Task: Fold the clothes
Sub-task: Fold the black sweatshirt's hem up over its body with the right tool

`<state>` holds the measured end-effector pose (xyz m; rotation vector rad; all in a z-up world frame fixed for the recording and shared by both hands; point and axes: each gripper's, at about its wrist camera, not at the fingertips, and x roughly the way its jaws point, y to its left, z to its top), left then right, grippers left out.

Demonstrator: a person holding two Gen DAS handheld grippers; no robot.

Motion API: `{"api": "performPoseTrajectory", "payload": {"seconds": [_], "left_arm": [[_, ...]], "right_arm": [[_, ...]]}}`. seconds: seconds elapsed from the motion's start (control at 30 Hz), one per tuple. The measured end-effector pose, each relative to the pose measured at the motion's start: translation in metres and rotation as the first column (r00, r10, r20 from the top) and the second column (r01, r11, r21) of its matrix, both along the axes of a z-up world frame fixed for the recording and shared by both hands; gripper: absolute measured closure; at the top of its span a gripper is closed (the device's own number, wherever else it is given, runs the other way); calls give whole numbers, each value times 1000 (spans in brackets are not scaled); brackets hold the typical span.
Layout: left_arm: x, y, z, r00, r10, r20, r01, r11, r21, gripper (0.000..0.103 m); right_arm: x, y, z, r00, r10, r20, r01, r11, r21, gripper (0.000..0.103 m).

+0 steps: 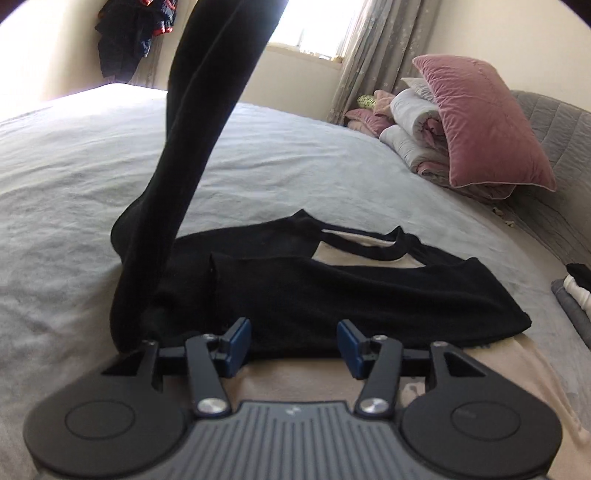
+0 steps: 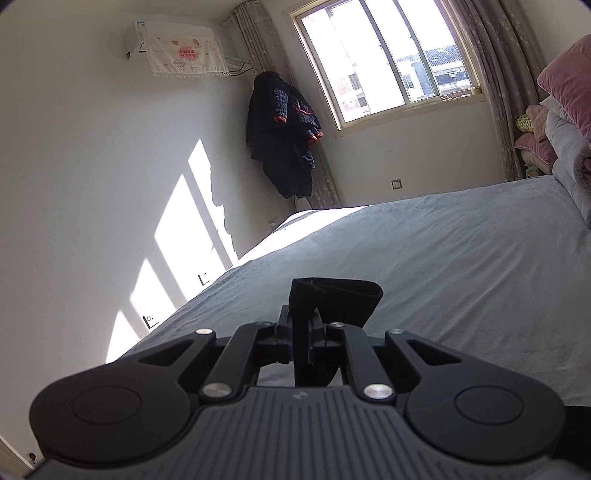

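One black garment (image 1: pixel 295 295) partly flat on bed (image 1: pixel 92 166), one end lifted. Right gripper (image 2: pixel 303 332) clamped on that end; left gripper (image 1: pixel 294 345) unclenched, empty, near hem. Fold unfinished.

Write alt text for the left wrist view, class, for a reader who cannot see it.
A black garment lies on a grey bedspread, one long black part of it pulled up out of frame, just beyond the open left gripper with blue-padded fingers. A pink pillow leans on folded bedding beside the curtained window.
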<state>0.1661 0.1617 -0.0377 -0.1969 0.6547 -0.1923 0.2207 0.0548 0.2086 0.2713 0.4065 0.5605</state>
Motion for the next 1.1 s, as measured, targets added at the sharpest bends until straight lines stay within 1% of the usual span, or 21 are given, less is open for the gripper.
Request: {"api": "performPoseTrajectory", "payload": {"seconds": [0.03,0.1,0.13,0.17,0.27,0.33,0.4,0.47,0.53,0.6,0.73,0.8,0.87,0.9,0.93,0.97,1.03,1.1], "left_arm": [[2,1,-3,1000,7,-17,-7,1000,13,52],[0,-1,1,1000,1,-25,-1,1000,23,50],[-3,1,3,999,-9,-34,9,1000,3,49],[-6,3,5,998,-29,-52,27,999,-40,46],[-15,10,11,993,-81,-89,66,985,-161,46],[-25,6,20,994,-67,-86,55,989,-135,45],[-39,-2,30,998,-60,-29,58,996,-68,43],[-49,-6,37,999,-25,30,26,1000,-14,43],[-55,-4,45,996,3,87,-2,1000,-8,43],[-59,5,55,988,-4,153,8,999,-31,44],[-56,30,66,967,-11,255,41,993,-115,44],[-50,41,64,967,15,254,29,985,-168,44],[-42,48,60,971,44,237,4,981,-196,45],[-37,55,58,973,68,221,-13,970,-242,46],[-32,62,55,975,94,203,-29,953,-303,46],[-29,67,51,976,119,184,-49,936,-348,47],[-22,76,43,975,167,144,-90,898,-431,54],[-16,74,35,977,176,117,-109,894,-435,62]], "right_arm": [[0,-6,-1,1000,-6,2,6,1000,-3,93],[2,-17,-3,1000,-20,-2,20,1000,-2,93],[4,-24,-4,1000,-28,-7,28,1000,3,93],[7,-30,-5,999,-35,-13,35,999,7,93],[11,-47,-11,998,-56,-41,58,998,39,93],[13,-53,-15,997,-66,-47,68,997,46,93],[14,-57,-16,997,-68,-44,70,997,44,93],[15,-58,-17,997,-67,-39,69,997,44,93],[14,-60,-17,997,-67,-29,68,997,44,93],[12,-64,-18,998,-65,-19,66,997,47,93],[12,-76,-20,997,-75,-11,75,996,57,93],[13,-82,-20,996,-83,-10,84,995,61,93],[14,-90,-22,996,-92,-7,92,994,63,93],[15,-93,-23,995,-97,-7,97,993,64,93],[16,-98,-24,995,-102,-9,102,993,67,93],[17,-101,-25,994,-105,-10,105,992,70,93],[17,-109,-28,994,-110,-13,111,991,77,93],[17,-116,-32,993,-116,-12,116,990,79,93]]}}
